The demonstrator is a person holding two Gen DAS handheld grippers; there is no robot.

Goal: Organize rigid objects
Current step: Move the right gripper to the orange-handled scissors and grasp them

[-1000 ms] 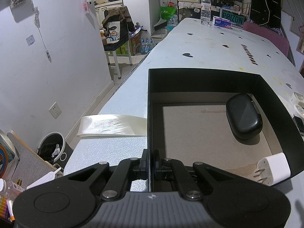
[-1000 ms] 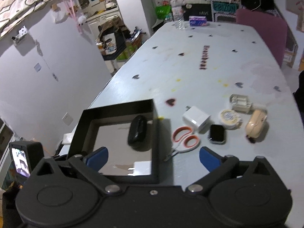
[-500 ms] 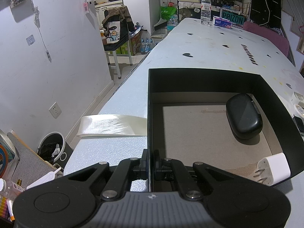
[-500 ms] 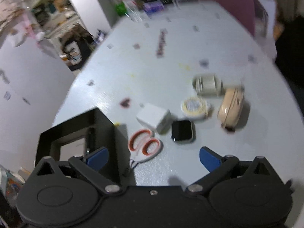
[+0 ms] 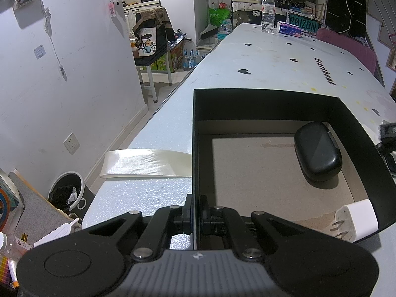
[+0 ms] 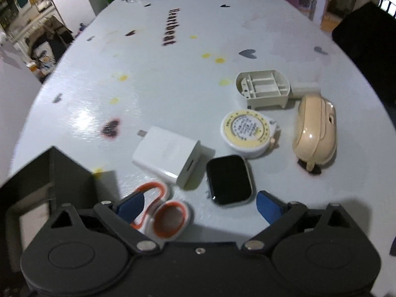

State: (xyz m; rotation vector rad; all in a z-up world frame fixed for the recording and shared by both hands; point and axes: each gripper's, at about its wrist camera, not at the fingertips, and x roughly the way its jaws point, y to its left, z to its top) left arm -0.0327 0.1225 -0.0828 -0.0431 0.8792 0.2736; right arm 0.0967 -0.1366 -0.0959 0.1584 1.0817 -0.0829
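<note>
My left gripper (image 5: 196, 212) is shut on the near left wall of the black box (image 5: 247, 104). A black case (image 5: 318, 154) and a white charger (image 5: 356, 219) lie inside it. To the right of the box corner (image 6: 49, 173), my right gripper (image 6: 198, 205) hangs low over the table, its jaws wide and closing. Orange-handled scissors (image 6: 160, 210) lie by its left finger and a smartwatch (image 6: 229, 179) just ahead between the fingers; neither is touched. Beyond sit another white charger (image 6: 165, 154), a round tape measure (image 6: 247, 130), a beige case (image 6: 314, 133) and a beige plastic part (image 6: 263, 89).
A white ribbon strip (image 5: 148, 163) lies on the table left of the box. A water bottle (image 5: 268, 5) and a tissue pack (image 5: 289, 28) stand at the far end, beside a pink chair (image 5: 346, 44). A bin (image 5: 66, 190) sits on the floor below the left edge.
The right gripper has dropped and swung right, from over the box to low above the scissors and smartwatch. The left gripper and the box have not moved.
</note>
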